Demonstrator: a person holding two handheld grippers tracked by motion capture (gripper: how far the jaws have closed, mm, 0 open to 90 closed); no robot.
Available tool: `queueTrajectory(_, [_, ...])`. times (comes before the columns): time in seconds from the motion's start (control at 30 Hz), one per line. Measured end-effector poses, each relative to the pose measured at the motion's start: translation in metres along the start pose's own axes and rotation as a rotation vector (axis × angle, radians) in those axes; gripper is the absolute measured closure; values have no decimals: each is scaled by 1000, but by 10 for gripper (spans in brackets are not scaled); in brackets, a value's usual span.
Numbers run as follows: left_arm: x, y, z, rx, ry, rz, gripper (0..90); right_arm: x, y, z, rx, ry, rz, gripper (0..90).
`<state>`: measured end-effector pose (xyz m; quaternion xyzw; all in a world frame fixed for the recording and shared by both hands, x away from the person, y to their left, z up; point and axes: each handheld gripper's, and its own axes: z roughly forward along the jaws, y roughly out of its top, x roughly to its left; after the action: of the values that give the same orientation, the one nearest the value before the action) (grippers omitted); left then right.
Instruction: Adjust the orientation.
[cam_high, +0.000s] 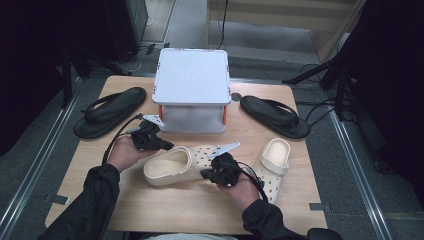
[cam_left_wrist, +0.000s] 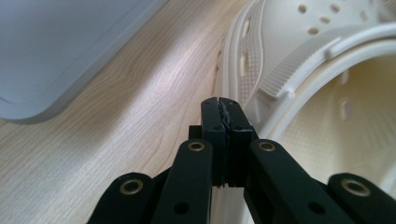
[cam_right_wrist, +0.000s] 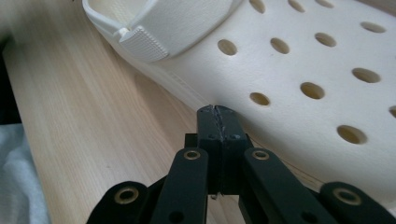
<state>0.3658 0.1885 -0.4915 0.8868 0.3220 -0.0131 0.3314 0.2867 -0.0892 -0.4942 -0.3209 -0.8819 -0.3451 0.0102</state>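
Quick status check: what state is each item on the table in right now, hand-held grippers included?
Left hand-held gripper: shut, empty, beside the clog's rim.
Right hand-held gripper: shut, empty, at the clog's holed side.
Cream clog: upright between both grippers.
Second cream clog: upright, untouched.
Black sandals: flat, apart.
White box: lid on.

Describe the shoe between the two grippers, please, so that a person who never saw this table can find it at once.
Start at the white box at the far middle of the wooden table. Just in front of it lies a cream clog on its side, with the left gripper and right gripper, both shut, at its two ends. The other cream clog lies to its right, sole up, and the two sandals are black.
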Motion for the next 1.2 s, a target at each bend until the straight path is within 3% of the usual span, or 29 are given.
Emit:
queueTrajectory(0.2, [-10, -4, 1, 23, 27, 6, 899, -5, 0, 4, 36, 14, -14, 900])
queueTrajectory(0.37, [-13, -12, -3, 2, -2, -35, 898, -6, 0, 5, 30, -10, -7, 900])
queueTrajectory(0.6, [-17, -18, -6, -42, -37, -67, 899, -7, 2, 5, 14, -5, 11, 900])
queueTrajectory(0.7, [-21, -20, -5, -26, -33, -51, 899, -8, 2, 5, 10, -3, 17, 900])
queueTrajectory(0.9, [-26, -26, -9, -28, -21, -65, 898, -12, 6, 7, -1, -1, 33, 900])
queueTrajectory(1.03, [-28, -30, -11, -38, -11, -110, 897, -11, 10, 8, 8, -8, 35, 900])
queueTrajectory(1.2, [-31, -37, -15, -51, 9, -135, 897, -13, 17, 12, 11, -17, 34, 900])
